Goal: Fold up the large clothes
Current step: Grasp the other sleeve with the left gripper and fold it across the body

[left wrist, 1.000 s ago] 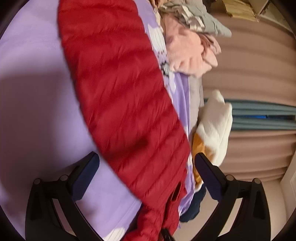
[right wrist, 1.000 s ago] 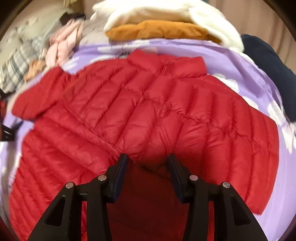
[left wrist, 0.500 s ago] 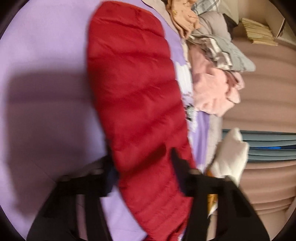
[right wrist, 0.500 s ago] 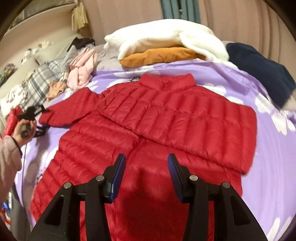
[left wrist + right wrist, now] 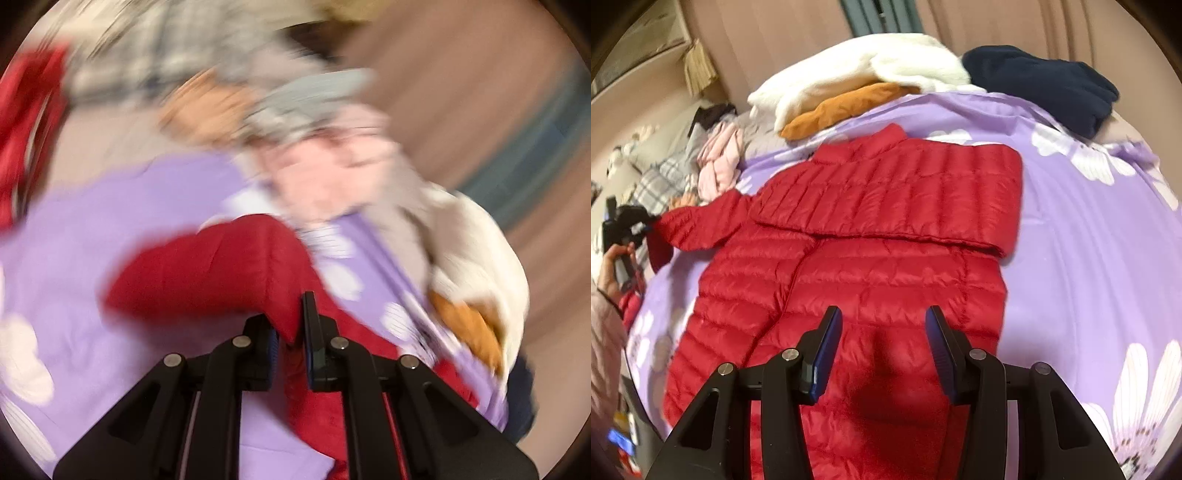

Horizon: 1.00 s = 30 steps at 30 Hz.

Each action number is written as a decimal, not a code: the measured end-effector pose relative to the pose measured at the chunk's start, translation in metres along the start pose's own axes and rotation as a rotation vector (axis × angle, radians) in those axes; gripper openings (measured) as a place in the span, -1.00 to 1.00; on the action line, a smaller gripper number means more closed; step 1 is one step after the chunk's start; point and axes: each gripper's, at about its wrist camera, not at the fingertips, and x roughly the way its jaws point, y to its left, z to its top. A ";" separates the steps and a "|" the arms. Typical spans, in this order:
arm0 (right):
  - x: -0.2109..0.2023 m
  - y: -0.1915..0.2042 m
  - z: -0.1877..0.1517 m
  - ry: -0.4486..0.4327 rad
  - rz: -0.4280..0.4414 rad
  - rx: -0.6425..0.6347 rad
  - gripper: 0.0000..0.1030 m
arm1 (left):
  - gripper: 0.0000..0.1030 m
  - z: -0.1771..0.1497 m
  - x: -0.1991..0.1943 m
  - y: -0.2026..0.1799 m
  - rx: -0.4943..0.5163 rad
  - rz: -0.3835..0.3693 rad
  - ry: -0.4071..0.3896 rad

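A red puffer jacket [image 5: 886,273] lies front up on the purple flowered sheet [image 5: 1082,236], its right sleeve [image 5: 905,195] folded across the chest. Its other sleeve [image 5: 698,225] stretches out to the left. My left gripper [image 5: 291,326] is shut on this sleeve [image 5: 207,269] and holds it off the sheet; the left wrist view is blurred by motion. From the right wrist view the left gripper [image 5: 628,221] shows at the far left in a hand [image 5: 613,273]. My right gripper [image 5: 882,328] hovers open above the jacket's lower half, nothing between its fingers.
At the back lie a white fleece [image 5: 857,74] over an orange garment [image 5: 842,107], and a navy garment [image 5: 1045,85] to the right. Pink clothes [image 5: 720,162] and plaid clothes [image 5: 661,181] are heaped at the left. A curtain hangs behind the bed.
My left gripper went from wide open to shut on the red sleeve and rose with it, rolling. The right gripper drew back from the jacket, so more of the bed shows.
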 end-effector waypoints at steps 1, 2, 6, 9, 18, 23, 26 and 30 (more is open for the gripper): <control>-0.002 -0.002 -0.001 -0.004 0.009 0.014 -0.09 | -0.83 -0.001 -0.010 -0.024 0.083 -0.027 -0.014; -0.003 -0.002 -0.002 -0.008 0.016 0.021 -0.09 | -0.82 -0.006 -0.019 -0.045 0.157 -0.051 -0.026; -0.008 -0.002 -0.009 -0.020 0.028 0.035 -0.09 | -0.77 -0.049 -0.051 -0.133 0.488 -0.151 -0.071; -0.013 -0.005 -0.014 -0.026 0.030 0.049 -0.09 | -0.75 -0.107 -0.060 -0.193 0.743 -0.222 -0.038; -0.023 -0.034 -0.031 -0.033 0.012 0.148 -0.08 | -0.65 -0.250 -0.020 -0.243 1.087 -0.365 0.305; -0.024 -0.045 -0.036 -0.026 0.015 0.207 -0.08 | -0.42 -0.310 -0.014 -0.246 1.308 -0.358 0.385; -0.025 -0.047 -0.033 -0.040 0.042 0.230 -0.08 | -0.15 -0.301 -0.013 -0.233 1.212 -0.387 0.425; -0.017 -0.030 -0.013 -0.053 0.079 0.174 -0.05 | 0.38 -0.263 -0.020 -0.192 0.934 -0.473 0.456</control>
